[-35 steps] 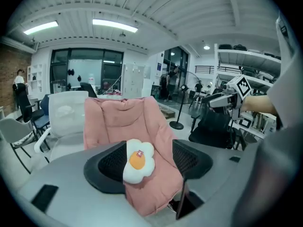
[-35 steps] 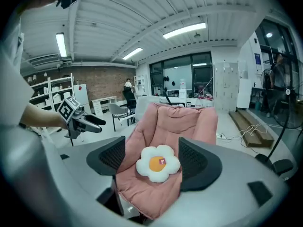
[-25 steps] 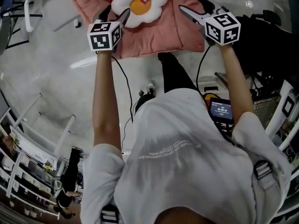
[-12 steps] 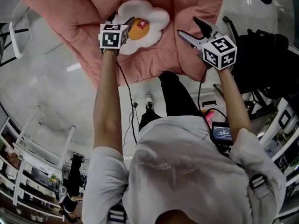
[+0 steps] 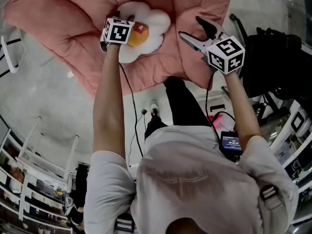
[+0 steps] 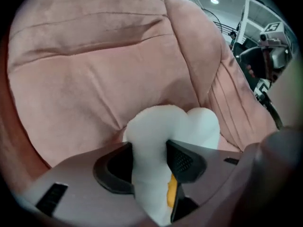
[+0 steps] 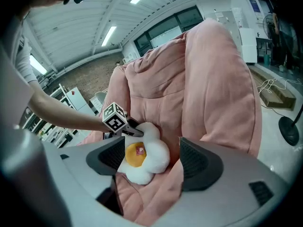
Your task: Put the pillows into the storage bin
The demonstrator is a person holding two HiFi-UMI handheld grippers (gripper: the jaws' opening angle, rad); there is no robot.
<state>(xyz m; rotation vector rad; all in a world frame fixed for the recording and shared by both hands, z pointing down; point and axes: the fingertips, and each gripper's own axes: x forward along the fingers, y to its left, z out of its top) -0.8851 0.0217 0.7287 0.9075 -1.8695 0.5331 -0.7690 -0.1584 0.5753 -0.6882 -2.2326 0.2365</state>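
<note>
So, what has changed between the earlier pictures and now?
The left gripper came down onto the egg pillow; its jaws have just been closing and now pinch its white edge. The right gripper stays open and empty above the pink cushion. The pillow still lies on it.

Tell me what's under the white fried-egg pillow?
The white fried-egg plush pillow with its orange yolk lies on a big pink padded cushion. The patch of cushion directly beneath it is covered, so anything tucked there can't be seen.
</note>
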